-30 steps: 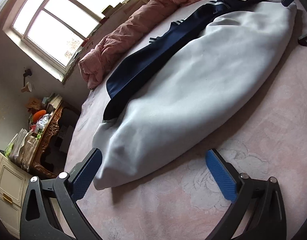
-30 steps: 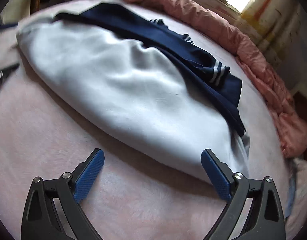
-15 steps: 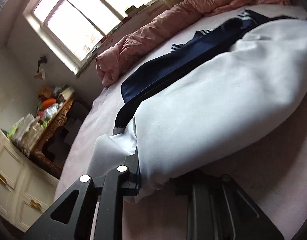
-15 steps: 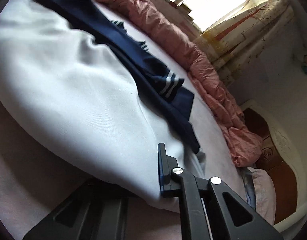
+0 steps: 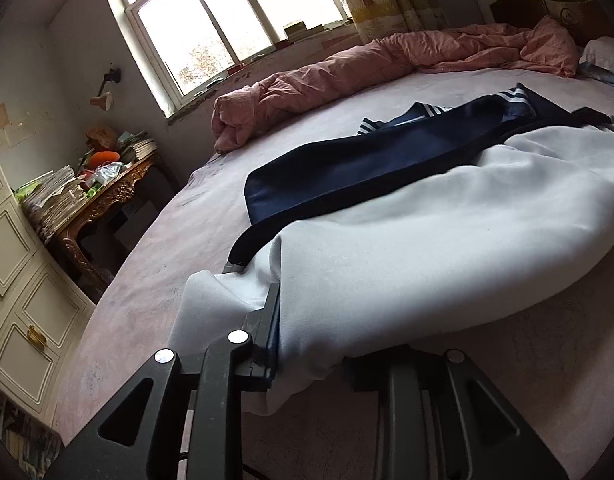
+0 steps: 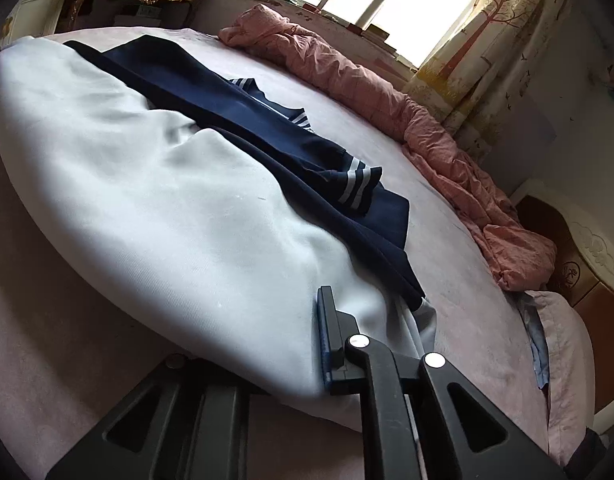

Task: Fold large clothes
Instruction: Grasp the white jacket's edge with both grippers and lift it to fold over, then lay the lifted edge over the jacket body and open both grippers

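Bed (image 5: 155, 280): garment (image 5: 427, 248) pinched between fingers (image 5: 273, 320) (both ends).

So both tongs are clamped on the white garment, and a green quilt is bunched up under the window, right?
Not quite: the quilt is pink, not green, as the left wrist view shows. The rest holds: left tongs and right tongs are both clamped on the white garment.

A home bedroom: wide pink-sheeted bed (image 5: 155, 264), crumpled pink quilt (image 5: 347, 76) under a bright multi-pane window (image 5: 227, 20), carved wooden side table (image 5: 107, 200) piled with papers, cream panelled cabinets (image 5: 15, 280).
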